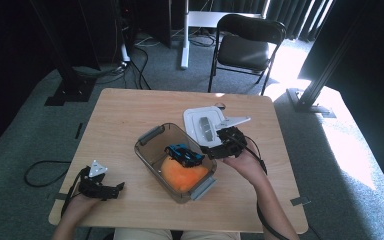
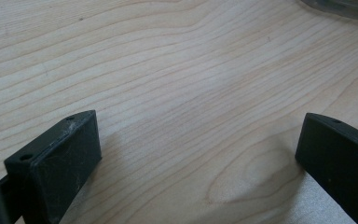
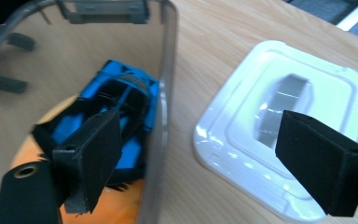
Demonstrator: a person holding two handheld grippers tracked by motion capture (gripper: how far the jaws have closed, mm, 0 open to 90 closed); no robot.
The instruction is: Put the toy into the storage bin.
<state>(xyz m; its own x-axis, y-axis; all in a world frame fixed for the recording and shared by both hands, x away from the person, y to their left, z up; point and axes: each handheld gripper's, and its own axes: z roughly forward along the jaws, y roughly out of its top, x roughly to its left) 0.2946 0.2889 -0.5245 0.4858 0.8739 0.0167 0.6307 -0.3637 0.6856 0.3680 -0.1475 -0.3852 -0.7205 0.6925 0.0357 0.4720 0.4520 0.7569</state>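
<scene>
Black right gripper [image 1: 211,151] | fingers apart | over container [image 1: 150,137] rim

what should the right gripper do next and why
Probably move the right gripper over to the white lid and close on its raised handle: its jaws are open and empty, the blue toy car already lies in the clear box, and the lid lies beside it.

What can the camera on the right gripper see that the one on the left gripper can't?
Right gripper view: a blue toy car on something orange inside a clear bin, and a white lid on the table beside it, between open jaws. Left gripper view: bare wood between its own open jaws, with a sliver of the bin's edge at the top right corner. Both: the wooden table and two black jaws spread apart.
</scene>
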